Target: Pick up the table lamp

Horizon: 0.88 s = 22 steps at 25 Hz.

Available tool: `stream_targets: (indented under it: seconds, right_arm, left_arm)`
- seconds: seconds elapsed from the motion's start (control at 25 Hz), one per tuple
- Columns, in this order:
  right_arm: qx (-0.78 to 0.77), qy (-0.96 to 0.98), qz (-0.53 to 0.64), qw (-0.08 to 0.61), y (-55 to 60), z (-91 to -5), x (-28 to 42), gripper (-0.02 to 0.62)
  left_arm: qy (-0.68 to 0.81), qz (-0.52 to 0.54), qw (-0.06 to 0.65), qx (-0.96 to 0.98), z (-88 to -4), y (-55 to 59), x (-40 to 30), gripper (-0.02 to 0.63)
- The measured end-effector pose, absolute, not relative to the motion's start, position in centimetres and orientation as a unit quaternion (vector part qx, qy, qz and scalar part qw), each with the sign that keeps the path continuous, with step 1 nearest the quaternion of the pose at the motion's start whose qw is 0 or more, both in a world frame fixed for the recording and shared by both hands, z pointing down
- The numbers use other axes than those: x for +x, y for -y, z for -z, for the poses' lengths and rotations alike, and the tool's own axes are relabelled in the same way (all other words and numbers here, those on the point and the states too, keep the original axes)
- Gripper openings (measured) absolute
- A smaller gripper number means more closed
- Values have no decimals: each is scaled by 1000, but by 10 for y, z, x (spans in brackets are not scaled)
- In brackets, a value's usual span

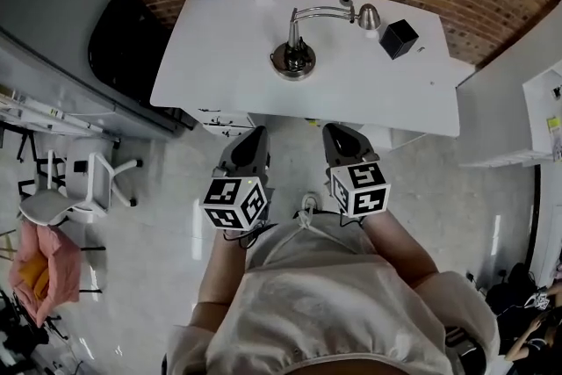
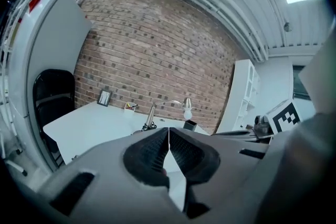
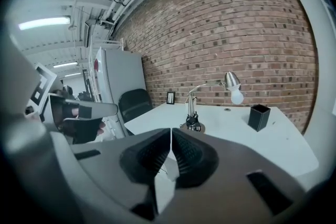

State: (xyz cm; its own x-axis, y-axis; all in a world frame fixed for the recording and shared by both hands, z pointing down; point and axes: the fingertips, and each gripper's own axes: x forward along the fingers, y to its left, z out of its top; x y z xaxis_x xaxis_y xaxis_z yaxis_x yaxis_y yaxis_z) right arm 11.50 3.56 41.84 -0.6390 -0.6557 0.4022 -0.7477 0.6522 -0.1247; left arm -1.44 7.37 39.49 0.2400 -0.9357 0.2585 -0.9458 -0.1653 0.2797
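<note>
Facing lamp (image 1: 292, 59) on table (image 1: 211, 57) | left gripper (image 1: 253, 134) and right gripper (image 1: 337, 129) clenched, empty (lamp well apart, likely why) | pickup not started, jaws must open first

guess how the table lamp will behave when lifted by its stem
The table lamp is probably bottom-heavy: its round metal base looks solid. The long arm carries the head off to one side, so it may tilt that way.

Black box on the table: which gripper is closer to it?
Right. The right gripper hangs short of the table, nearer than and left of the black box; the left gripper hangs even farther left.
</note>
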Motion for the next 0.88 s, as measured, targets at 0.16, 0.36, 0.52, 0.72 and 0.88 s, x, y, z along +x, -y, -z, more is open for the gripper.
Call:
stream_targets:
  seconds: [0.16,0.36,0.52,0.72,0.88]
  right_arm:
    - [391,893,-150,165,3,-423,125,29]
    - [390,891,-164,163,38,-425,118,29]
    - [396,886,-179,160,65,-432,108,29]
    - [406,877,-203,156,97,-437,73,29]
    - [435,863,-205,158,131,-438,52,29]
  left_arm:
    - [617,-9,226,754,-408,-41,-7,20]
    - [621,-21,245,744,-418,-9,-13,20]
    - [608,-35,253,752,-423,19,-19,20]
    - [582,-48,245,774,-421,69,-50,20]
    - [556,-61,243,792,-424,115,-74,20]
